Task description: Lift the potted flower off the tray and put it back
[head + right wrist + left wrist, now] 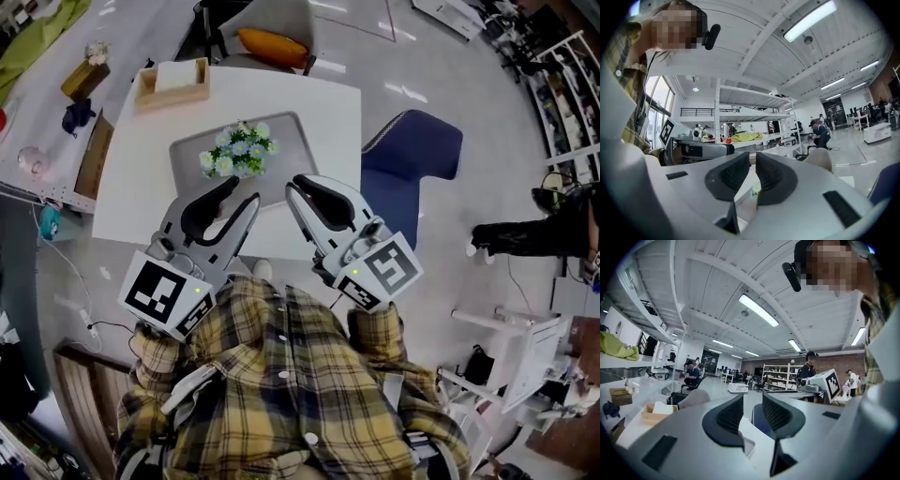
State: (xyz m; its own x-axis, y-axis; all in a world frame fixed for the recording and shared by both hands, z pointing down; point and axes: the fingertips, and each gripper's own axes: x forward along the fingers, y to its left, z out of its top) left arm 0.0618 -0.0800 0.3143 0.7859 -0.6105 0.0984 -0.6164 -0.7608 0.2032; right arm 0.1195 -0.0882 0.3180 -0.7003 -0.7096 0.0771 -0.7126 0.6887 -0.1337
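Now potted flower [238,150] standing on tray [291,139], white table [323,98].

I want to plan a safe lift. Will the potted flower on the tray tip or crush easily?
The potted flower spreads wide and hides its pot, so it may be top-heavy and tip. Its blooms look soft, so squeezing them would probably crush them.

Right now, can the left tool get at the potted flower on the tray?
Probably yes. The left tool hangs empty just short of the potted flower, with nothing between them on the tray; its jaws stand only partly apart and may need widening.
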